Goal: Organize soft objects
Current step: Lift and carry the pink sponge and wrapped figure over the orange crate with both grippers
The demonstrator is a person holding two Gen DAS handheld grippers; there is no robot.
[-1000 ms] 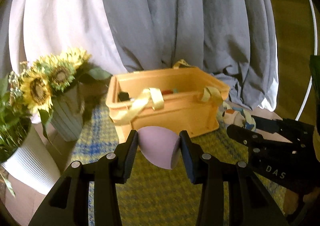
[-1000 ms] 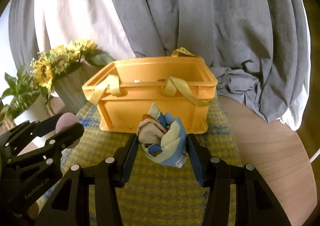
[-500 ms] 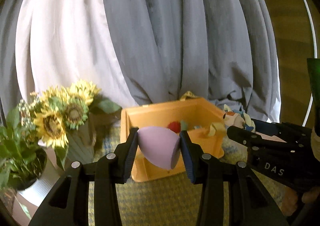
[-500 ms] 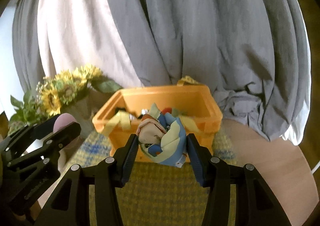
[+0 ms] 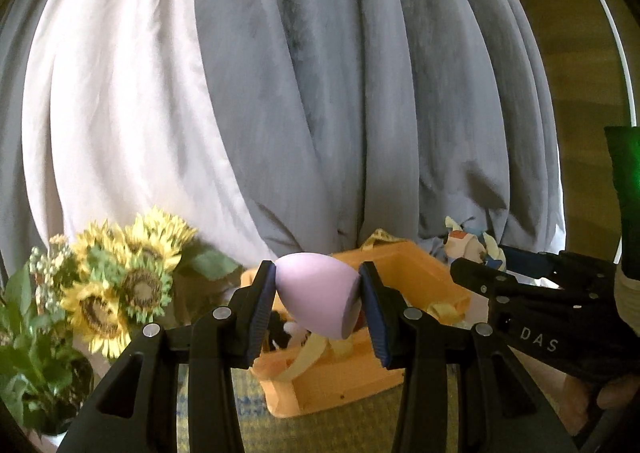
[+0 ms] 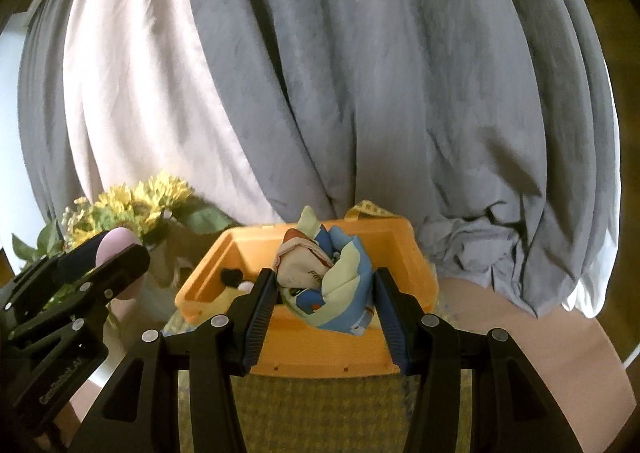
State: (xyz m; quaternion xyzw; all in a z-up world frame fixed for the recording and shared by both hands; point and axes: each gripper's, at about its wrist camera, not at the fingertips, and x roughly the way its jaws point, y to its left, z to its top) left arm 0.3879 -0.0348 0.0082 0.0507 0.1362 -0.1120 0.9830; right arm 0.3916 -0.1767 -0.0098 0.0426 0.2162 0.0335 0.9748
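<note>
My left gripper is shut on a lilac egg-shaped sponge and holds it above the near left rim of the orange bin. My right gripper is shut on a crumpled blue, cream and red cloth above the bin. The bin holds small soft items, a black one among them, and has pale yellow straps. Each gripper shows in the other's view: the right gripper at the right, the left gripper at the left.
The bin stands on a yellow-green woven mat on a wooden table. A vase of sunflowers and a potted plant stand left of the bin. Grey and white curtains hang behind.
Both grippers have risen and moved forward with their loads, from in front of the bin to above its opening. The bin's inside has come into view.
</note>
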